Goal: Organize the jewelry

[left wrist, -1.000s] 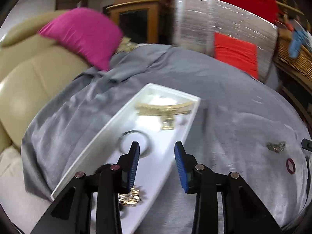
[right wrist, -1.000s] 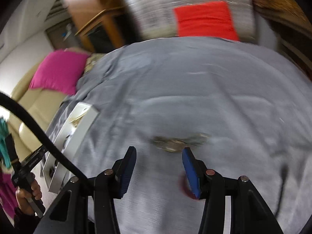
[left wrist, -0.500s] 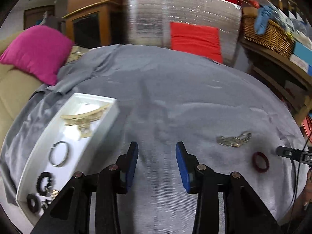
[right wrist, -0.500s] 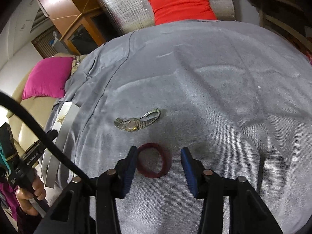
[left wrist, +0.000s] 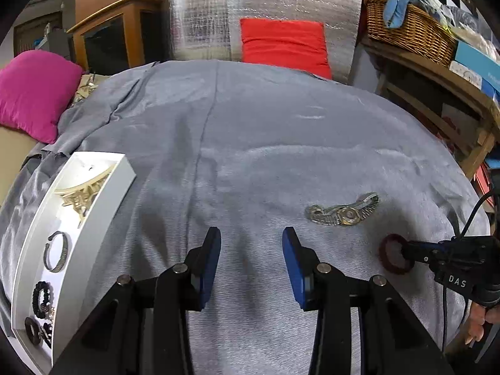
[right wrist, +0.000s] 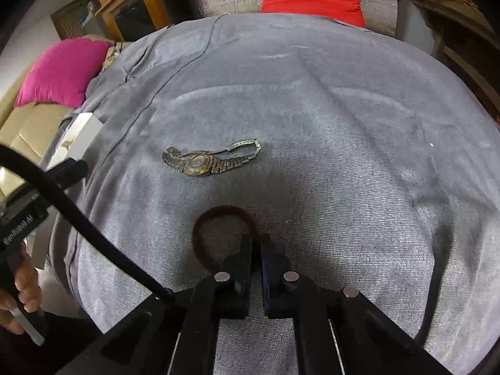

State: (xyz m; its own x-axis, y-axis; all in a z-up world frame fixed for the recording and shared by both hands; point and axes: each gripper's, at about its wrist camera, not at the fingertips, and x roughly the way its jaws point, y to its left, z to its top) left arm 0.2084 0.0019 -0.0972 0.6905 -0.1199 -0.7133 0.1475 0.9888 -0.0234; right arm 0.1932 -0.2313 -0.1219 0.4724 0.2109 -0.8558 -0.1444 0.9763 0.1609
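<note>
A dark red ring bangle [right wrist: 218,215] lies on the grey cloth; my right gripper [right wrist: 257,250] is shut on its near right rim. The bangle [left wrist: 390,261] and the right gripper [left wrist: 409,251] also show at the right of the left wrist view. A metal wristwatch [right wrist: 206,161] lies flat just beyond the bangle, also seen in the left wrist view [left wrist: 342,212]. My left gripper [left wrist: 251,250] is open and empty above bare cloth. A white tray [left wrist: 103,209] at the left holds a gold necklace [left wrist: 82,192], a silver bracelet [left wrist: 56,251] and dark bead pieces [left wrist: 42,298].
The grey cloth [left wrist: 265,131] covers a rounded table. A pink cushion [left wrist: 34,90] on a beige sofa lies far left. A red cushion [left wrist: 282,45] against silver padding stands behind. A wicker basket [left wrist: 409,29] on wooden shelving is at the right.
My right gripper moved forward and down and closed on the red bangle's rim. My left gripper swung right, away from the tray, and stays open.
</note>
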